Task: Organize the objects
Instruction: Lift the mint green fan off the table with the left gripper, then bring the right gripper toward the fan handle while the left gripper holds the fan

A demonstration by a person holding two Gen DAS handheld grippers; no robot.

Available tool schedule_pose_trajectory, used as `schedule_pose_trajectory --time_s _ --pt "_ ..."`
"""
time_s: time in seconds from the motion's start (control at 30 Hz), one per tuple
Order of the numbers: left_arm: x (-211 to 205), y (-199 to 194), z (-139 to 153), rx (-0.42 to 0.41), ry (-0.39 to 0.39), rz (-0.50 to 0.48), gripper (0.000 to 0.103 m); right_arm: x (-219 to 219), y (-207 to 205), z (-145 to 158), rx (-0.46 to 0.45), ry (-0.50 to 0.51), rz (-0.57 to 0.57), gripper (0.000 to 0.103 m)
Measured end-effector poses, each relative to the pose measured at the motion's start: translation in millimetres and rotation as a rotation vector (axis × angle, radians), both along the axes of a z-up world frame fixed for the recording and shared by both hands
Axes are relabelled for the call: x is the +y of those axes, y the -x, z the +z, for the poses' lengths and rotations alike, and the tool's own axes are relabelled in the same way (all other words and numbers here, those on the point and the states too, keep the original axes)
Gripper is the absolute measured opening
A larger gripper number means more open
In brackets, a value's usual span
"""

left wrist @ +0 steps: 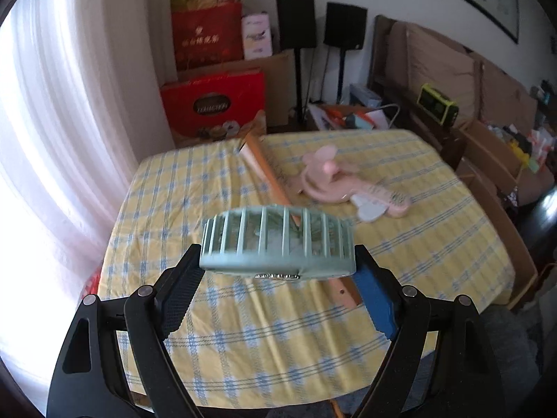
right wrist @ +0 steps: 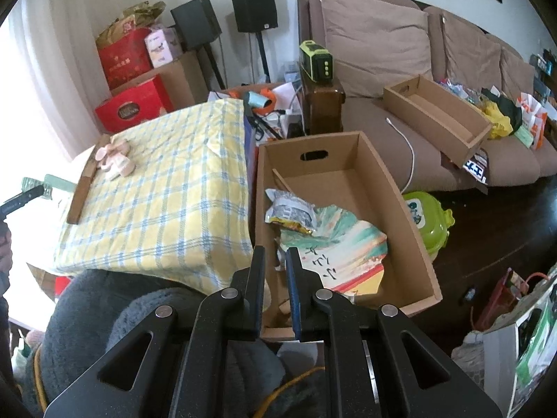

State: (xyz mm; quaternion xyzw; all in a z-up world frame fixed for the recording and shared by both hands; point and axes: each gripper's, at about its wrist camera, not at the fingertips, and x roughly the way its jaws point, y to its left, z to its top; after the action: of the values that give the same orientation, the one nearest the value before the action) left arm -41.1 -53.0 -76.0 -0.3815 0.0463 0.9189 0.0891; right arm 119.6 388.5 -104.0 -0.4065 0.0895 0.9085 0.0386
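My left gripper (left wrist: 278, 261) is shut on a mint-green round fan (left wrist: 276, 244), holding it by its rim above the yellow checked tablecloth (left wrist: 209, 313). On the cloth beyond lie a pink fan (left wrist: 322, 177), a pale comb-like piece (left wrist: 379, 202) and a long brown cardboard strip (left wrist: 268, 177). In the right wrist view my right gripper (right wrist: 276, 261) is shut with nothing in it, above the near end of an open cardboard box (right wrist: 410, 223) that holds a snack bag (right wrist: 290, 210) and a colourful paper (right wrist: 344, 247). The left gripper with the green fan (right wrist: 34, 186) shows at that view's far left edge.
White curtains (left wrist: 52, 122) hang on the left. Red gift boxes (left wrist: 212, 104) and two black speakers (left wrist: 320, 24) stand behind the table. A brown sofa (right wrist: 400, 52) carries a second cardboard box (right wrist: 435, 115) and bags. A green plastic item (right wrist: 428, 219) lies on the dark floor.
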Motion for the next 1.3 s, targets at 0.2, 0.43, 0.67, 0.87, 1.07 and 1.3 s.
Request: schedule_pose_trajectory --time_s 0.2,0.43,0.67,0.87,1.07,1.3 --pt "23.0 -15.8 34.0 0.039 -0.036 -0.064 0.082 3.1 -5.7 8.8 0.022 0.004 -0.009 0.013" --pt "62.9 -22.8 37.3 0.011 -0.054 -0.127 0.082 1.4 -7.0 10.0 0.031 0.015 -0.002 0.013" --pt "102.4 -17.1 19.5 -0.039 -0.080 -0.151 0.082 2.3 -8.7 9.3 0.032 0.023 0.004 0.014" --pt "112.7 -4.0 11.8 -0.062 -0.114 -0.142 0.082 7.8 -7.5 4.5 0.021 0.035 -0.009 0.015" --pt "107.2 18.1 -6.7 -0.103 -0.133 -0.101 0.082 -8.2 2.7 0.4 -0.013 0.023 0.034 0.022" --pt "93.0 28.2 -38.0 -0.167 -0.159 -0.045 0.082 -91.3 43.1 1.6 -0.056 -0.056 0.253 0.026"
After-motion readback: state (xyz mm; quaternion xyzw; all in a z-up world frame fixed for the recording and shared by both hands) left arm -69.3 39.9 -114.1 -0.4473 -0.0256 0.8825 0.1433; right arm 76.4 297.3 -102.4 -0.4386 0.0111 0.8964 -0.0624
